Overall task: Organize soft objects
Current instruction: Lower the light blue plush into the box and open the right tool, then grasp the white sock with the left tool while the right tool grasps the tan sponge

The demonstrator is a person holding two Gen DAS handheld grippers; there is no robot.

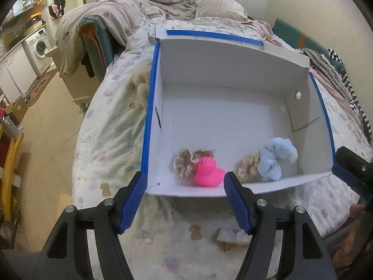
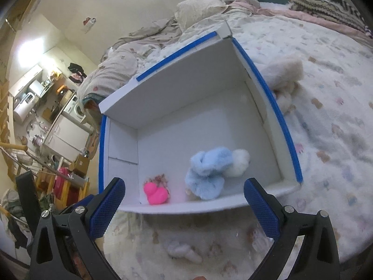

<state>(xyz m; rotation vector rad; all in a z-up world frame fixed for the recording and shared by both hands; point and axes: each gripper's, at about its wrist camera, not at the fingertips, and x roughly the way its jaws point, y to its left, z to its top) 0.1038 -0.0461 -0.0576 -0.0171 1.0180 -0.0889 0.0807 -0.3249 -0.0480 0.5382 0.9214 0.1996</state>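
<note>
bed (image 1: 112, 116) carries an open white box (image 1: 223, 70) w/ blue-taped rim. inside, near the front wall: blue plush (image 1: 275, 161) at right, touching a beige scrunchie (image 1: 248, 165); pink duck (image 1: 208, 170) at left, against a second scrunchie (image 1: 185, 163). left gripper (image 1: 185, 200) and right gripper (image 2: 184, 206) hover just before the front wall, both w/ jaws apart and holding nothing. next pick is likely a loose soft item outside the box, e.g. cream plush (image 2: 285, 74) beside the far wall: approach from above, close on the bulk, clear the rim before release. small pale item (image 2: 183, 250) on the bed below the grippers is too blurred to id; cream plush partly hidden by the box wall.
</note>
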